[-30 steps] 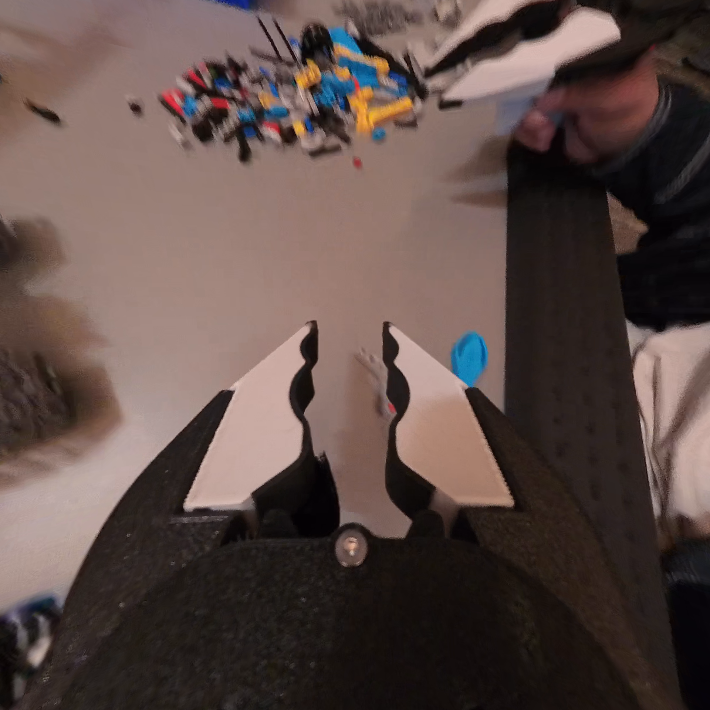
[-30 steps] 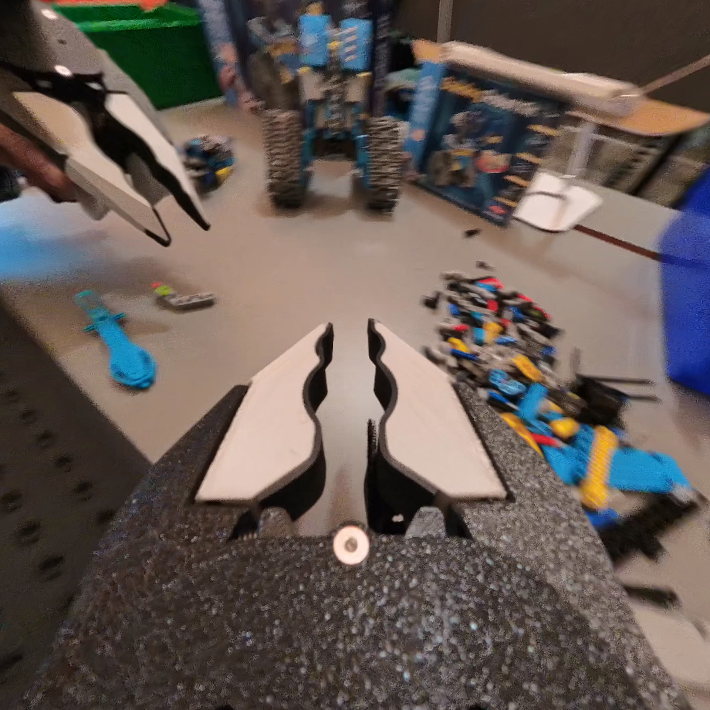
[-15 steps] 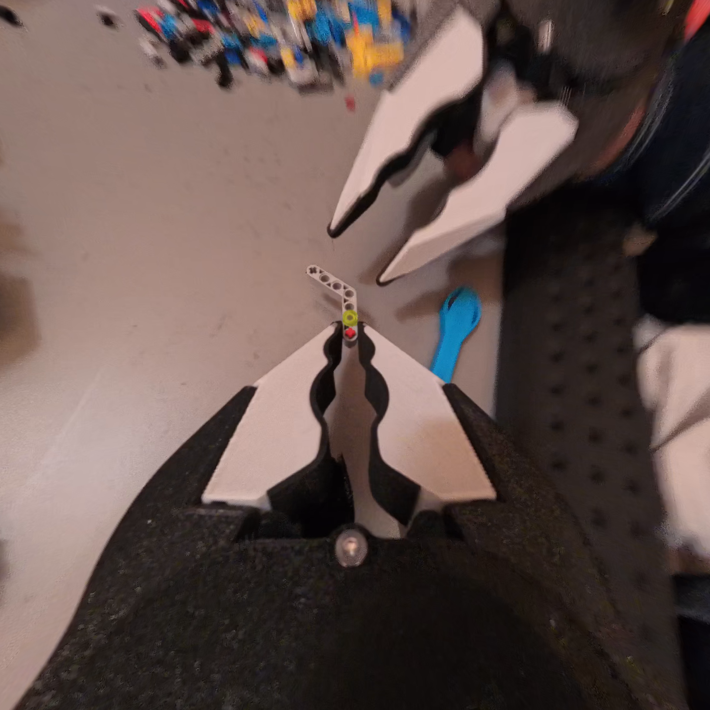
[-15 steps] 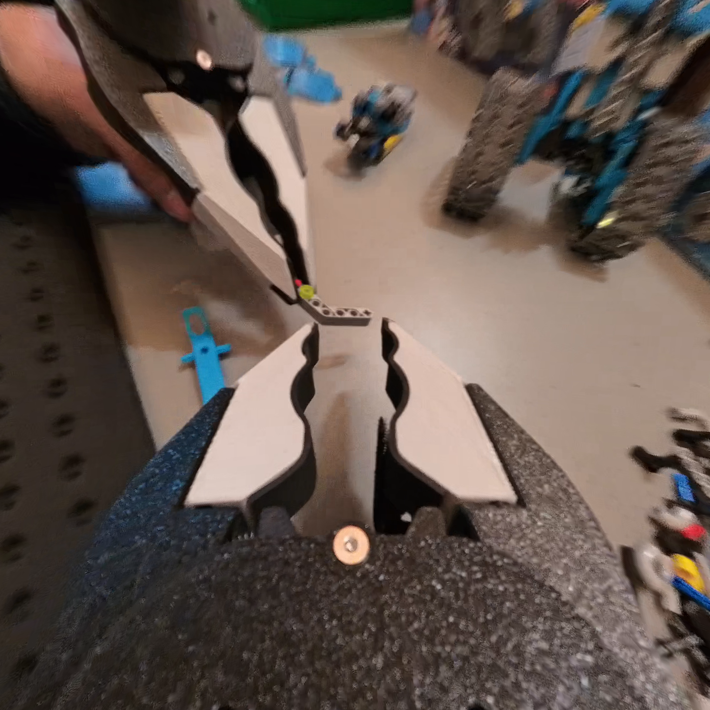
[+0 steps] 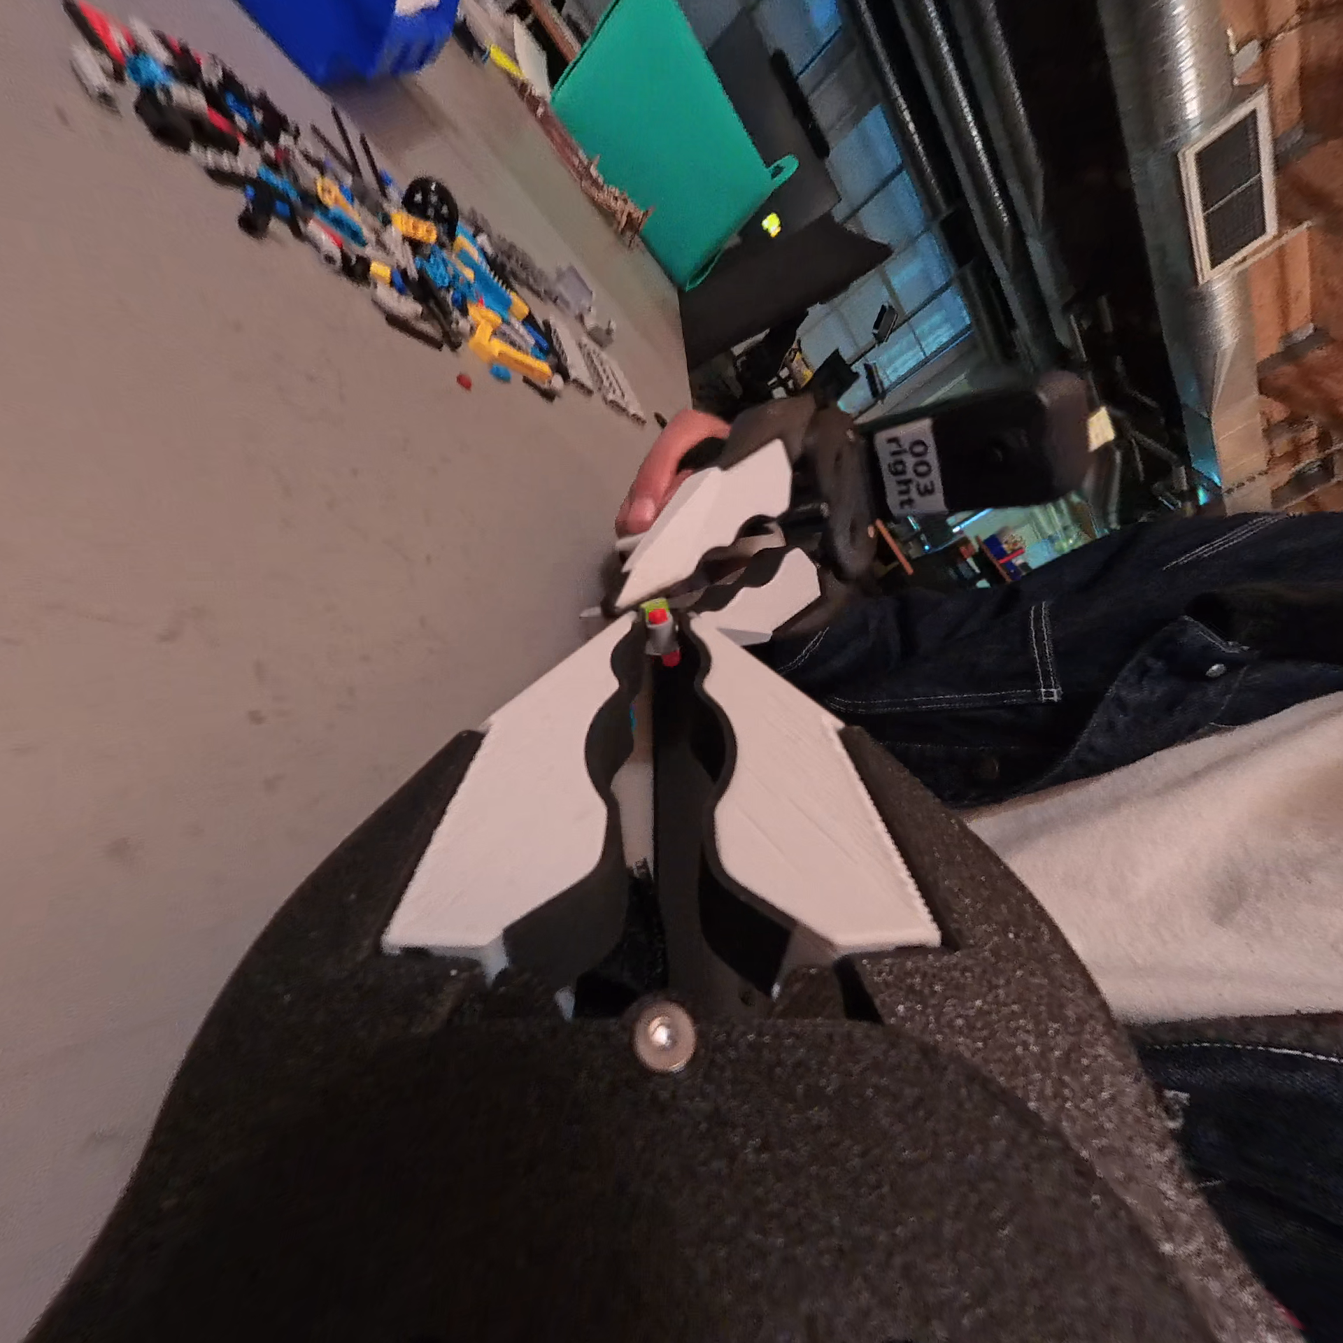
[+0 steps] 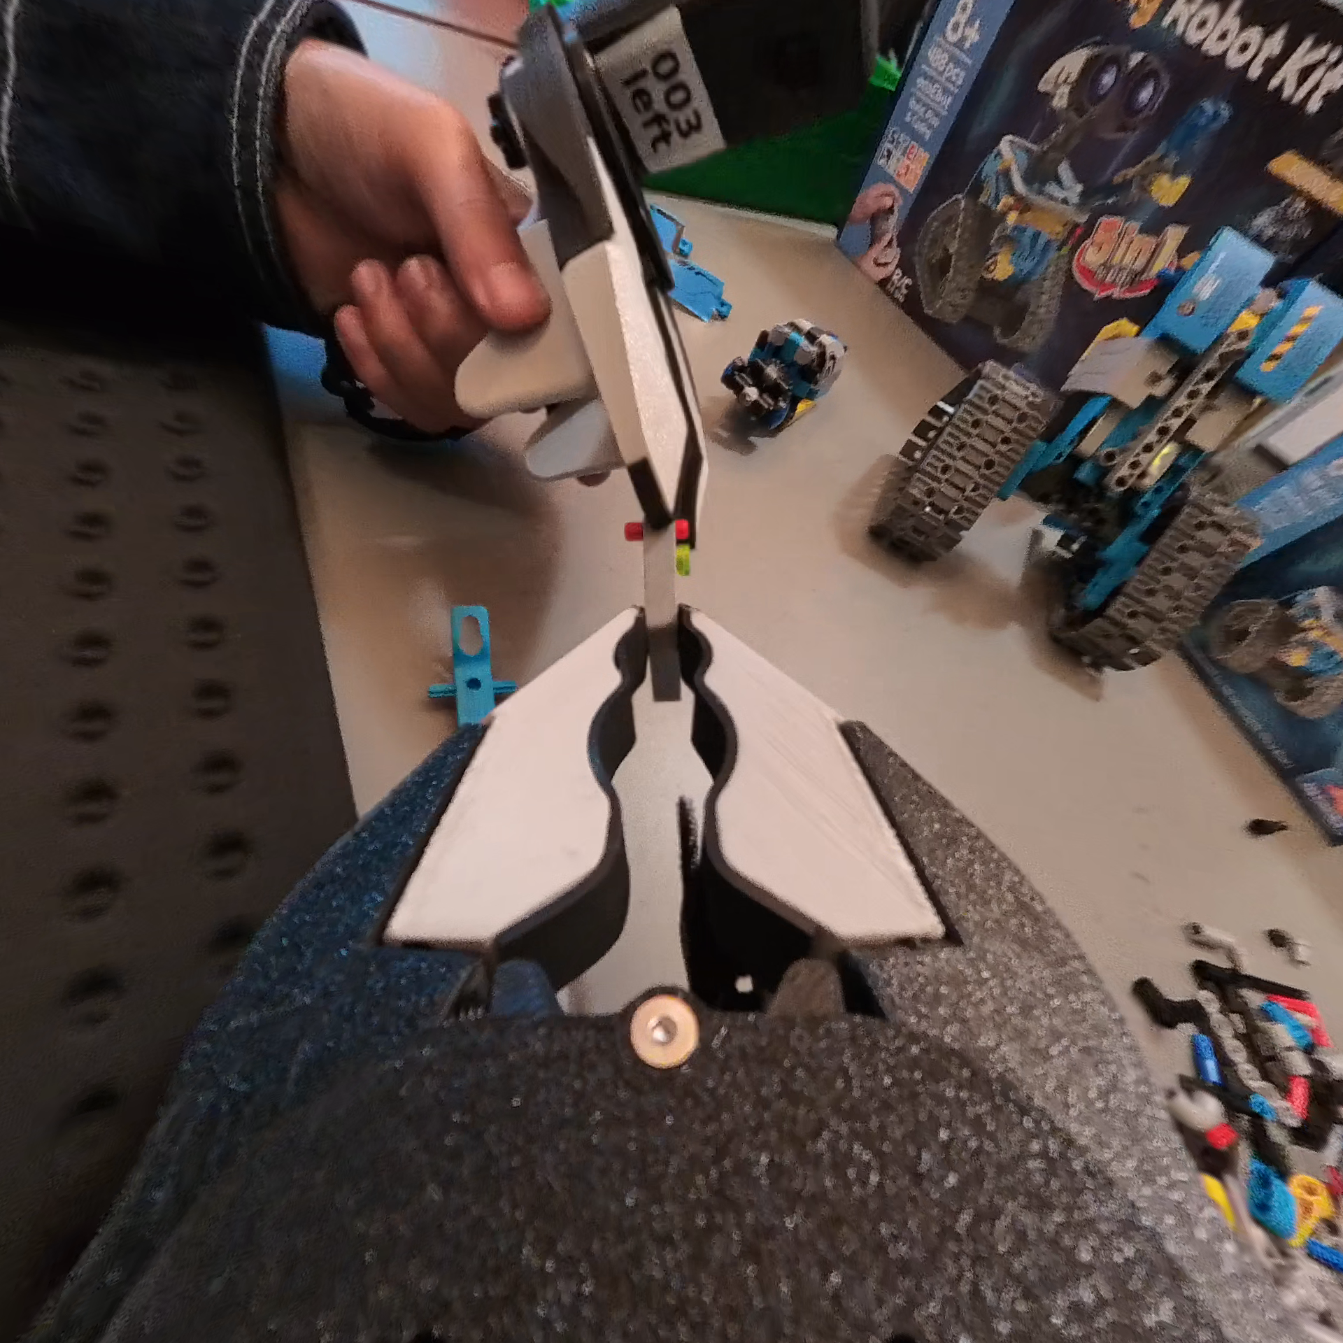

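I have both grippers on one piece: the left gripper [image 5: 660, 639] is pinched on one end of a small light-grey bent plastic beam [image 6: 660, 581] that carries a red pin and a yellow-green bush, and the right gripper [image 6: 661, 618] is pressed onto the beam's other end, so the part hangs between the two sets of fingertips, up off the grey desk [image 6: 836, 654]. In the right wrist view the other gripper comes down from above with a hand [image 6: 392, 240] in a dark denim sleeve wrapped round its grip, and the red pin sticks out on both sides just under its tips. Below the beam, near the desk's front edge, lies a flat blue plastic tool [image 6: 469, 672] with a slotted head, beside a dark perforated strip. Farther back I see a blue-and-grey tracked robot model [image 6: 1075, 501], a small blue-and-black wheel assembly [image 6: 785, 370] and a printed blue box [image 6: 1090, 145] behind them. A loose heap of blue, yellow, black and red building pieces [image 5: 378, 247] is spread well apart from the grippers, with a blue bin [image 5: 349, 36] and a green bin [image 5: 654, 138] beyond it
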A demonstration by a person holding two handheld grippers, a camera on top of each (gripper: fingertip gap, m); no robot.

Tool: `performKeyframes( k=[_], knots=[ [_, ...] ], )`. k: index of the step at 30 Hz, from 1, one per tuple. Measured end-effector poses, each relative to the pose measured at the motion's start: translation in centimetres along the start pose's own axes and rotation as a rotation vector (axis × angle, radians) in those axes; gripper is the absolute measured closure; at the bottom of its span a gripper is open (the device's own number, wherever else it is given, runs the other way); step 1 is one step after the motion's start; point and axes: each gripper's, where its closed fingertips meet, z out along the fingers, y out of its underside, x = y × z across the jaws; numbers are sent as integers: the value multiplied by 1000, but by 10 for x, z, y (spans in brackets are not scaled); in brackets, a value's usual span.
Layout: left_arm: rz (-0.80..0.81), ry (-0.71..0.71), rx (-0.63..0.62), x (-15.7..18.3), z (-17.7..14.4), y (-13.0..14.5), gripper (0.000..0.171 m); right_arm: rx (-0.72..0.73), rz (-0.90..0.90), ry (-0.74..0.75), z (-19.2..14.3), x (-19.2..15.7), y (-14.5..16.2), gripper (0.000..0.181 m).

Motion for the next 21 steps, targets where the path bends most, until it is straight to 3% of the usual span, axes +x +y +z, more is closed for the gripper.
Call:
performKeyframes(
  k=[5, 10, 15, 21],
  knots=[
    [195, 22, 149, 24, -16, -27, 153, 51, 114, -40, -8, 6, -7, 175],
    [561, -36, 72, 42, -14, -11, 148, 104, 85, -95, -12, -6, -16, 176],
    [636, -69, -105, 31, -3, 19, 144, 135, 37, -163, -16, -21, -21, 175],
    [670, -42, -108, 39, -1, 23, 143, 153, 98, -257, -20, -29, -21, 175]
  ],
)
